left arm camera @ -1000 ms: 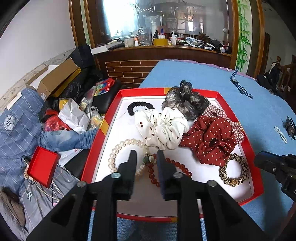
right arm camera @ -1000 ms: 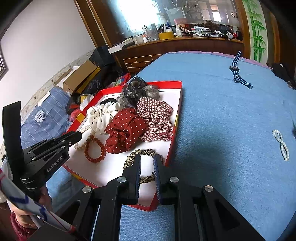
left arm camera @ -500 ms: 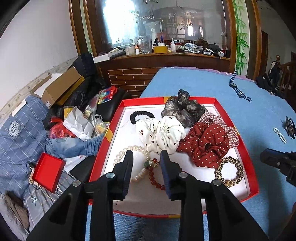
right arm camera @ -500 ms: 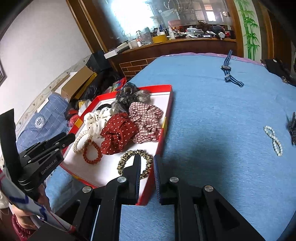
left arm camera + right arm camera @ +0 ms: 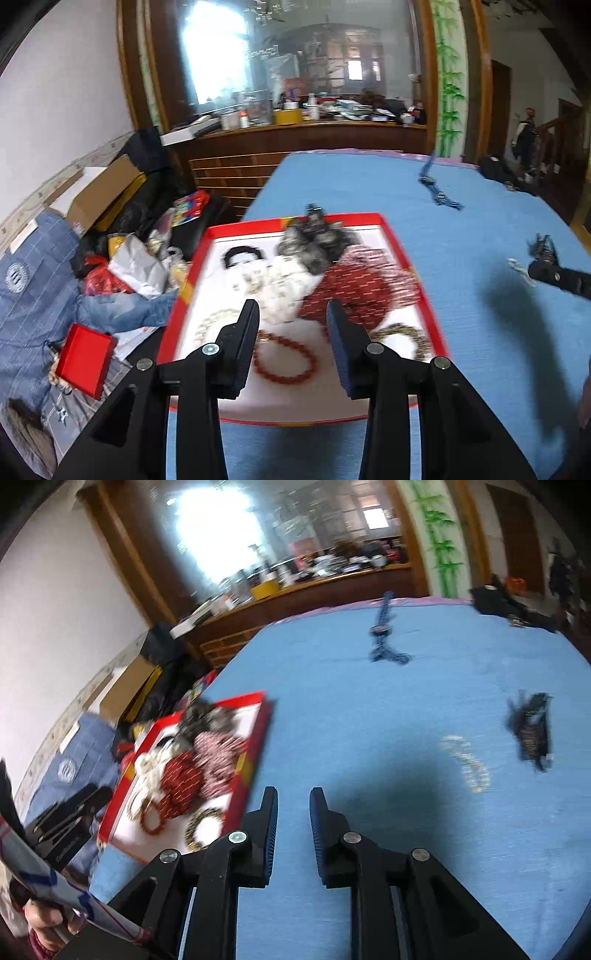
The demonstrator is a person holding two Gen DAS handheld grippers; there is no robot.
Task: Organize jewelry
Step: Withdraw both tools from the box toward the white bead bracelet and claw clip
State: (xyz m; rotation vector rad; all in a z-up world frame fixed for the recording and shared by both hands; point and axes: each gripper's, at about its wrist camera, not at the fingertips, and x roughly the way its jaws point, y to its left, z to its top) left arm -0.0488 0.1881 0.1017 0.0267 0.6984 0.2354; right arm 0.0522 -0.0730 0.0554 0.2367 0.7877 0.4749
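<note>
Tray (image 5: pixel 258 746) edge left, open cloth (image 5: pixel 369 720) ahead

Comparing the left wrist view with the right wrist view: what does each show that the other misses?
Left wrist only: the small red box lying on clothes beside the bed.
Right wrist only: a hand gripping the left gripper's handle.
Both: the red tray of scrunchies and bracelets, the pearl bracelet and dark hair clip on the blue bedspread.

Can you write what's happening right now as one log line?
left gripper: opening, empty, over red tray | right gripper: opening, empty, over blue cloth | pearl bracelet: outside tray
</note>
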